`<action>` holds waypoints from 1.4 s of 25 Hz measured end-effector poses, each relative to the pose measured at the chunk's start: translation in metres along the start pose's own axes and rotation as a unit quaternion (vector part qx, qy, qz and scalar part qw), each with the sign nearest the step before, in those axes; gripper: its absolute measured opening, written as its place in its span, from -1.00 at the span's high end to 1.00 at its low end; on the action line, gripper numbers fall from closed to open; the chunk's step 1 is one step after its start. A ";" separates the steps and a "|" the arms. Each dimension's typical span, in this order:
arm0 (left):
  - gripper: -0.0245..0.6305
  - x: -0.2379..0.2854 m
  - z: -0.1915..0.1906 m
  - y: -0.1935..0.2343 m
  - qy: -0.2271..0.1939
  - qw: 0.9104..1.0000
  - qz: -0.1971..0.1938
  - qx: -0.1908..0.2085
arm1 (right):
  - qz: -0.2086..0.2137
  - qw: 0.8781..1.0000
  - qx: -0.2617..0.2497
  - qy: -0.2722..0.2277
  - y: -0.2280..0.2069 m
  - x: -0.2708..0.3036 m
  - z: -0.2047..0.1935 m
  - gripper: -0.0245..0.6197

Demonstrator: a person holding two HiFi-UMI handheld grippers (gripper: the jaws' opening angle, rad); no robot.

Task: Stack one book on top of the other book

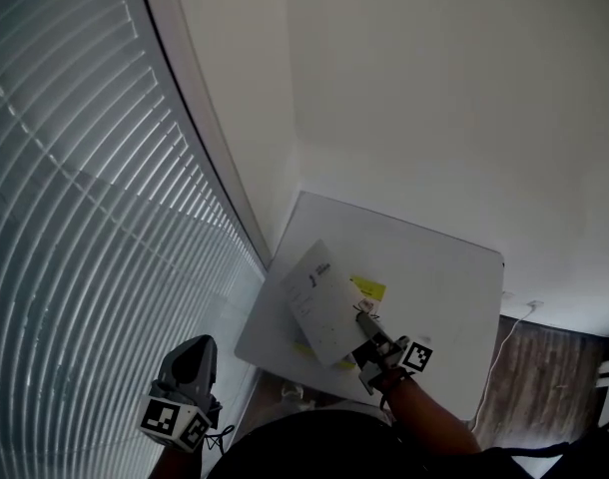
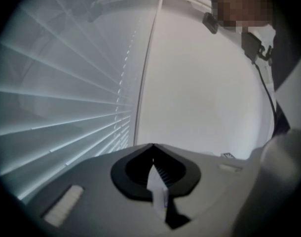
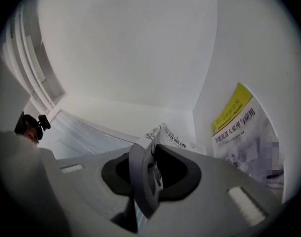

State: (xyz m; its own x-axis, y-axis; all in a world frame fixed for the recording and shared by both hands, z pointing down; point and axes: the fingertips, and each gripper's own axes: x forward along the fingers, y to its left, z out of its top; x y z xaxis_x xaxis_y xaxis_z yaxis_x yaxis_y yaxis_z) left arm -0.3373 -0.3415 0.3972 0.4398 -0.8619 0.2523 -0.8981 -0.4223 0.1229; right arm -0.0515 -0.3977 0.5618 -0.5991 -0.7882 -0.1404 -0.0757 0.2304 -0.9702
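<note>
Left gripper (image 1: 192, 355) low beside slatted window blinds (image 1: 75, 218), jaws together, empty. Right gripper (image 1: 367, 327) clamped on edge of white paperback book (image 1: 322, 307), tilted over yellow-banded white book (image 1: 368, 288) lying on white square table (image 1: 434, 267).

In the head view, the tilted white paperback book (image 1: 324, 312) covers most of the yellow-banded white book (image 1: 368, 288) lying on the white square table (image 1: 434, 257). Only a yellow patch and a sliver at the lower left show. Cover print there is too small to read. The table's near edge is hidden behind the person's dark body (image 1: 324, 449) at the bottom of the frame. In the right gripper view, the lens edge cuts off the yellow-banded white book at the right, and part of its cover is blurred.
</note>
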 end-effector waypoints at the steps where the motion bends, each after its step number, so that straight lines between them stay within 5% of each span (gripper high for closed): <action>1: 0.91 0.000 -0.002 0.000 0.001 1.000 -0.001 0.003 | -0.003 1.000 0.000 0.001 -0.005 -0.001 0.000 0.72; 16: 0.91 -0.016 -0.019 -0.009 0.020 0.999 0.030 -0.009 | -0.020 1.000 0.010 0.006 -0.030 -0.010 0.009 0.72; 35: 0.91 -0.016 -0.018 -0.024 0.032 0.999 0.033 -0.010 | -0.105 0.995 0.003 -0.005 -0.075 -0.038 0.023 0.74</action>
State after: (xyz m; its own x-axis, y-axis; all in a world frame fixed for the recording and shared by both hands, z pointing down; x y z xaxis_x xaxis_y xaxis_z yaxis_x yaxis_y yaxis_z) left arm -0.3231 -0.3123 0.4076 0.3789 -0.8678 0.3214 -0.9254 -0.3584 0.1233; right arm -0.0043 -0.3983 0.6353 -0.5633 -0.8239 0.0628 -0.1930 0.0574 -0.9795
